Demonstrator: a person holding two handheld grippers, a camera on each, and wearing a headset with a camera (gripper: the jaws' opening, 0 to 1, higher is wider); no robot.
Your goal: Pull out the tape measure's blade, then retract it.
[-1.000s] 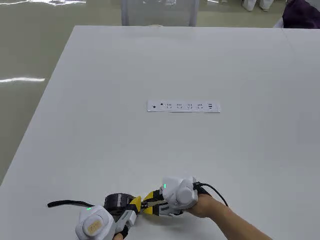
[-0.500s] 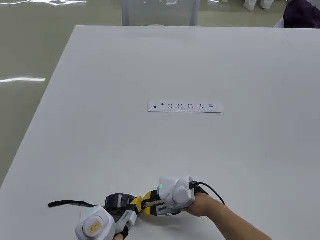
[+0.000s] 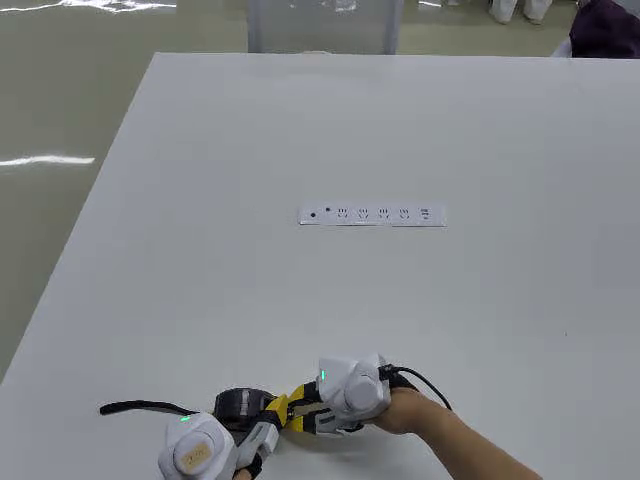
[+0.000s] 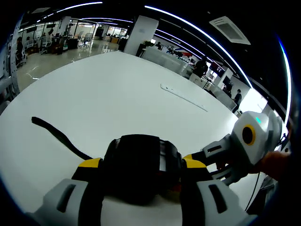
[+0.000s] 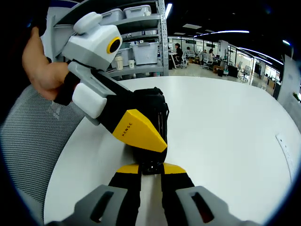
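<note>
Nearest, at the near edge of the white table (image 3: 300, 130), left of centre: the left gripper (image 4: 142, 165). Jaws spread as wide as the black tape measure (image 3: 240, 403) and closed on its case, a yellow pad pressed to each side. Case lying flat on the tabletop, gripped from the near side.

Just to its right: the right gripper (image 5: 150, 169), held in a hand (image 3: 410, 412) coming in from the near right and pointing left at the case. Jaws almost together, pinched on the blade tip (image 5: 150, 165), a small dark tab right at the mouth of the case. Hardly any blade drawn out, with the yellow fingertips of the two grippers close beside each other there. Behind the right gripper, a thin black cable (image 3: 425, 380) arching over the hand.

Left of the case, a black strap (image 3: 140, 407) trailing flat across the table, away to the left.

Farther out, near the middle of the table and well apart from all this, a white power strip (image 3: 372, 214) lying crosswise with a row of sockets. Beyond the far and left edges, glossy greenish floor (image 3: 50, 110).
</note>
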